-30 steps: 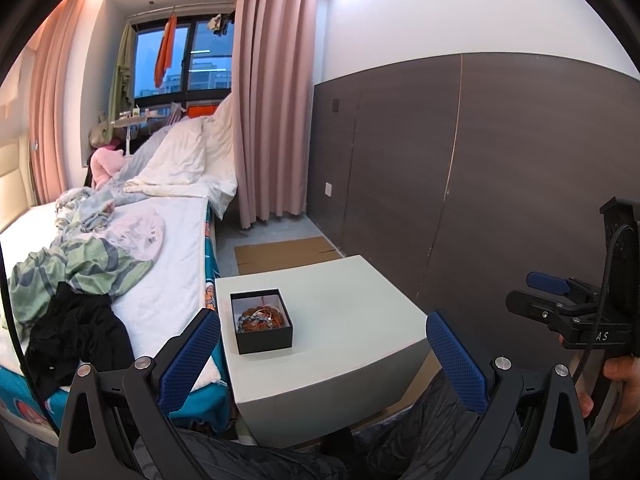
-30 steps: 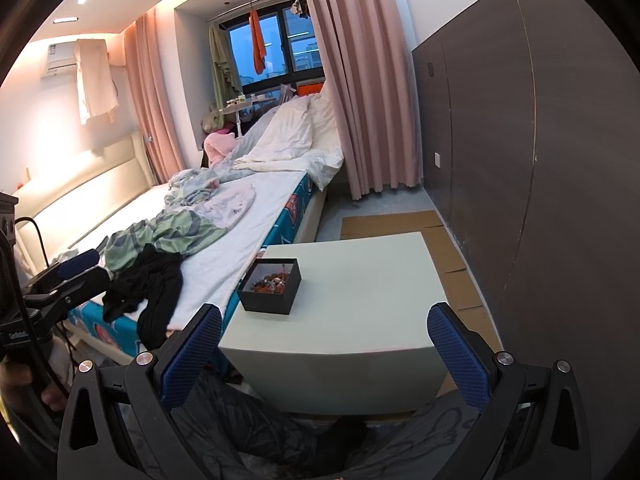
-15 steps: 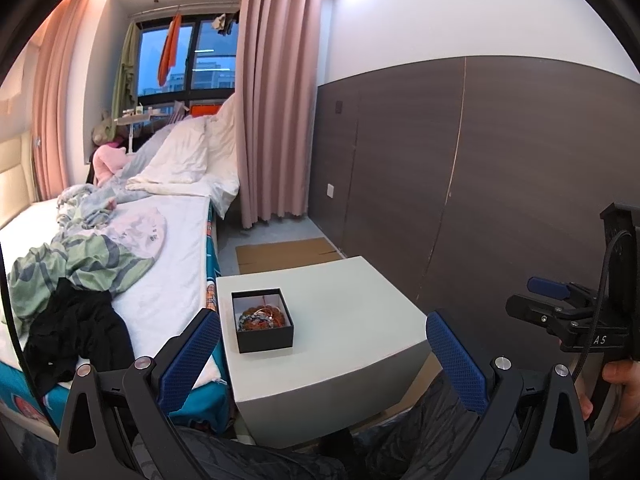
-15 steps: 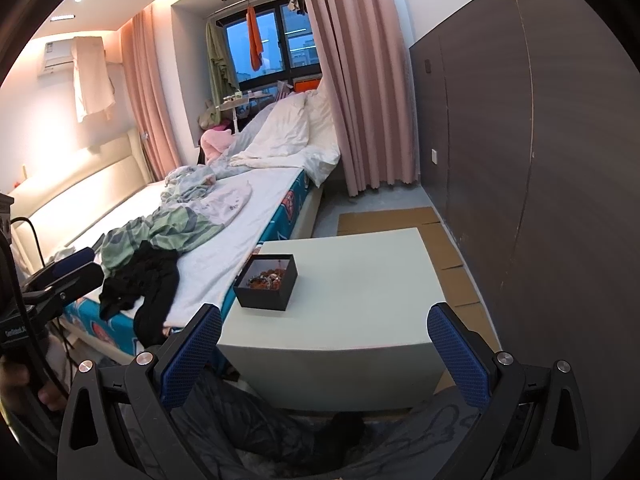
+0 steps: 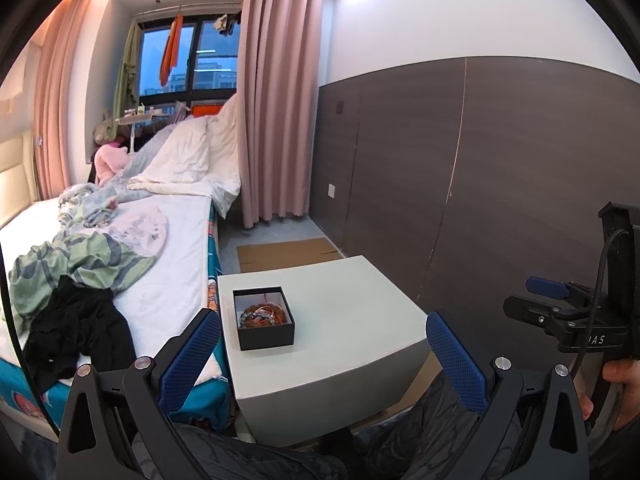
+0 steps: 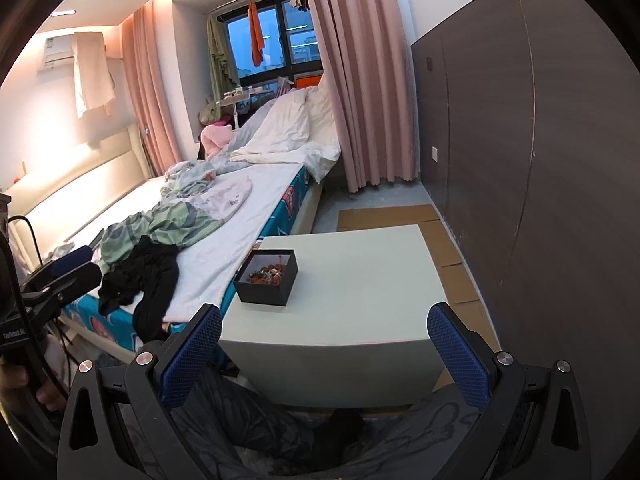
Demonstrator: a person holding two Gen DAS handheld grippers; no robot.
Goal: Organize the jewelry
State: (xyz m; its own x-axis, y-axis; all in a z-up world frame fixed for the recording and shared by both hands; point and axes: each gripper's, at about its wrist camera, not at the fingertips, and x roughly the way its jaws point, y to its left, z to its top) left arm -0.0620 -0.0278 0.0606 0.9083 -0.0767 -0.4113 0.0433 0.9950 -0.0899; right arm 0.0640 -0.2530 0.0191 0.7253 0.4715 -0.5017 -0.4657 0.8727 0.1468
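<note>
Both grippers, left [image 5: 323, 354] and right [image 6: 325, 346], wide open and empty, well short of the jewelry box [image 5: 263, 317] on the table [image 5: 352, 304].

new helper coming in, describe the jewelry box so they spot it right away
Beside the bed stands a low white table. On its bed-side half sits a small open black box with a jumble of beads inside, the only item on the tabletop.

Left gripper [image 5: 324, 354]: black frame, 2 blue textured finger pads [image 5: 190, 360], silver screws [image 5: 143, 362]. Right gripper [image 6: 325, 354]: same build; black cable [image 5: 604, 276]; white lettering on its frame. Dark patterned trousers [image 6: 280, 432].
</note>
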